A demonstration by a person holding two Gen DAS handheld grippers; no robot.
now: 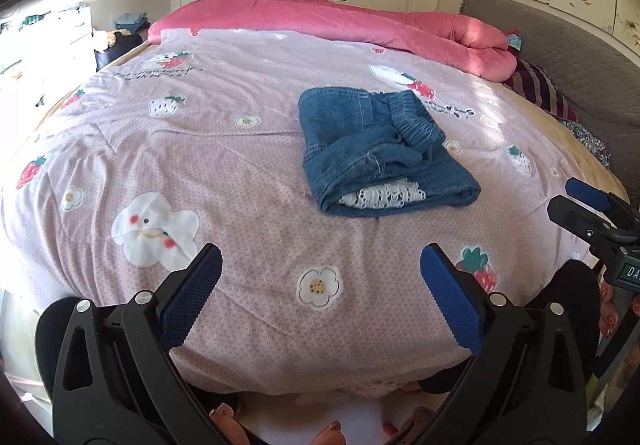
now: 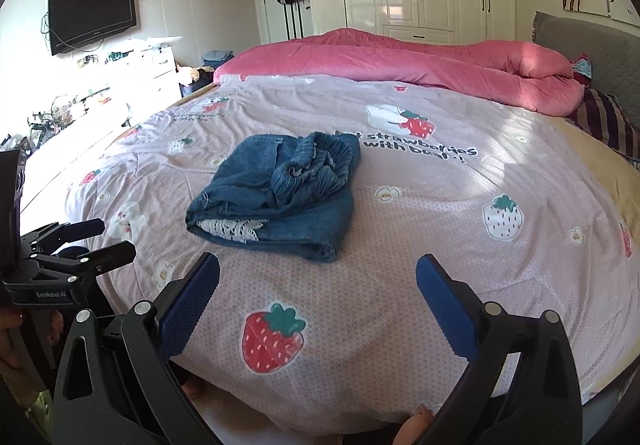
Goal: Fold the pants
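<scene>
Inside folded pants [image 1: 380,149], half-hidden lace [image 1: 382,196].

Left gripper [image 1: 320,261]: jaws spread wide, nothing between the blue pads [image 1: 191,299], held low and level. Right gripper [image 2: 318,271]: jaws likewise spread wide, empty, at matching height. The two sit side by side, apart. Fingers with painted nails [image 1: 608,321] grasp the right handle.
</scene>
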